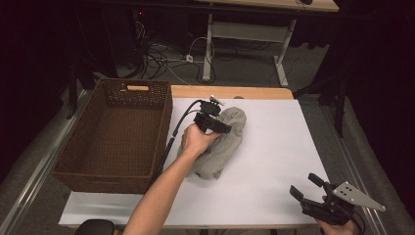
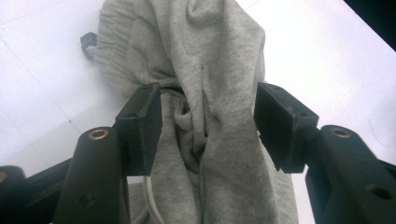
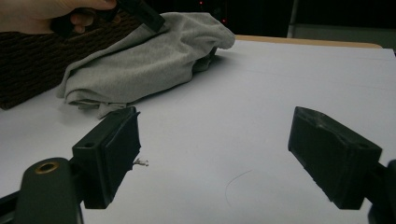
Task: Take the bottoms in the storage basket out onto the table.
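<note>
Plain grey garment [image 1: 222, 142], brown woven basket [image 1: 117, 134], white table sheet [image 1: 274, 147].

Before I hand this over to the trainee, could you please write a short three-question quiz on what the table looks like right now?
1. True or false: the left claw has its pads pressed tight on the grey garment.
2. Which is nearest the wicker basket? A) the right claw B) the grey garment C) the far wooden table edge
3. In a few words: what lies between the jaws of the right claw?

Key
1. False: the jaws straddle a fold of the cloth, with a gap at the right pad.
2. B: the garment lies just beside the basket's right wall.
3. Nothing but bare white table surface; the jaws stand wide apart.
</note>
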Motion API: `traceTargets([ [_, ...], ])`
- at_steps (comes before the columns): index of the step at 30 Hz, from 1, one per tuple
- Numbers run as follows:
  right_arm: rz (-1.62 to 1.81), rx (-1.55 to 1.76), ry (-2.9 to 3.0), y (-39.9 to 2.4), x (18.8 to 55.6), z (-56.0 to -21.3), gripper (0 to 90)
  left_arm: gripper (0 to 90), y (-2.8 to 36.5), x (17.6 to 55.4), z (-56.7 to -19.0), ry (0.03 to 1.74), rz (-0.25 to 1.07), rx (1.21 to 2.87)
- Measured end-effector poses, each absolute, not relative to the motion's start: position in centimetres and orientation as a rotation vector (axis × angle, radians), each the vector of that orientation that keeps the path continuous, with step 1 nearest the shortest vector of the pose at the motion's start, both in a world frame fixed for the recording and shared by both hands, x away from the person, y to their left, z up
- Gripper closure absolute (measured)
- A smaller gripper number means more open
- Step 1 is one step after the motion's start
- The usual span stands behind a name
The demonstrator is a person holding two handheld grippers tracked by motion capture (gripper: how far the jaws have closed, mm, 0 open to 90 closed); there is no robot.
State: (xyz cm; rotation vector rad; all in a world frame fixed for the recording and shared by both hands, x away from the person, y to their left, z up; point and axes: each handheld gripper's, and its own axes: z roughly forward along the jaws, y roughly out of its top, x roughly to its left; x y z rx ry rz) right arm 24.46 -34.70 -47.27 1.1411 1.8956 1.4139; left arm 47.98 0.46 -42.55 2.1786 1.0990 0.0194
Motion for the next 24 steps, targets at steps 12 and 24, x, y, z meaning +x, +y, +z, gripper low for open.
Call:
traceTargets([
  [12,1.413,1.144,1.896,-34.7,24.5,-47.3,17.4,38.7,1.3,47.1,-40.9,1.067,0.049,2.168],
  [24,1.413,1.145,1.895,-34.7,24.4,-47.3,17.4,38.5,2.3,45.5,-38.9,1.030,0.085,2.149],
])
